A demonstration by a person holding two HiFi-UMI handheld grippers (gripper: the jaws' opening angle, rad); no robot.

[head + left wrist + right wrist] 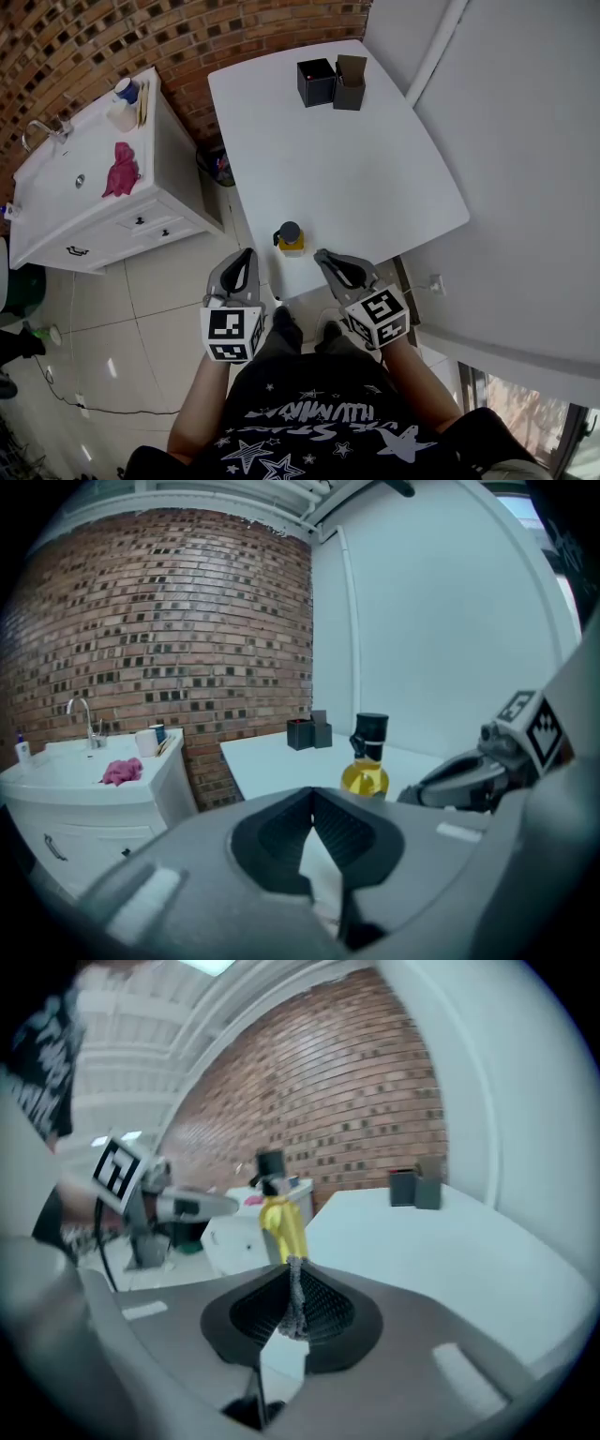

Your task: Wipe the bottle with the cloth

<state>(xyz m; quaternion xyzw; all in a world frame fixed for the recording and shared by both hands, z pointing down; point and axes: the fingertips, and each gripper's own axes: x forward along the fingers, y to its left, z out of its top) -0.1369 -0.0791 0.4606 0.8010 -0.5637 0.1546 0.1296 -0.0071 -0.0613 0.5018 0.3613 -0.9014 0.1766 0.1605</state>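
Note:
A small bottle [290, 238] of yellow liquid with a black cap stands upright at the near edge of the white table [356, 169]. It also shows in the left gripper view [366, 761] and the right gripper view [279, 1213]. A pink cloth [121, 169] lies crumpled on the white sink cabinet to the left, far from both grippers [122, 772]. My left gripper [246, 258] hovers just left of the bottle, shut and empty [313, 794]. My right gripper [323, 255] hovers just right of it, jaws together, holding nothing [293, 1265].
The sink cabinet [56, 225] carries a tap [42, 129] and cups [125, 101] at its far end. Two dark boxes [332, 82] stand at the table's far end. A brick wall runs behind. A bin [217, 164] sits on the floor between cabinet and table.

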